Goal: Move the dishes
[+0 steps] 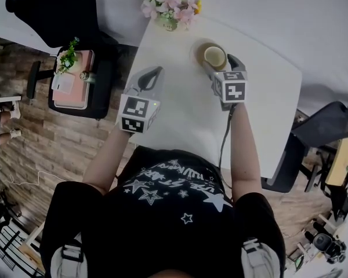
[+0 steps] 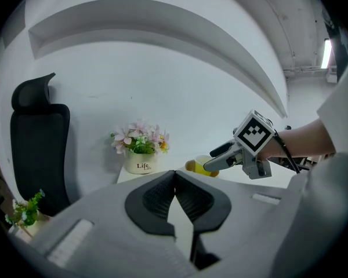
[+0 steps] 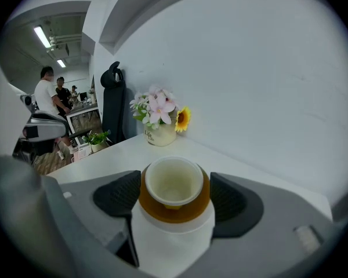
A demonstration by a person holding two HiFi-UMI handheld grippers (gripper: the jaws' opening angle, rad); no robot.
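**Head view:** The white table is rounded at its far right corner. A cup stands on a saucer close to the far edge. The right gripper reaches from the near side, with one finger on each side of the saucer. The left gripper hangs over the table's left edge, well apart from the dishes. A flower pot stands at the far left corner.

**Left gripper view:** The left gripper's ribbed black pads are clenched together with nothing between them. Only here do the dishes show side-on. The cup is yellowish and sits low on the table, with the right gripper's fingers alongside it. The pale flower pot stands just left of it.

**Right gripper view:** This view looks down into the round, cream, glossy, empty cup. The amber saucer under it fills the gap of the right gripper. The jaws are spread wide and grasp the saucer, a textured pad touching its rim on each side. Beyond stand the flower pot and a black chair.
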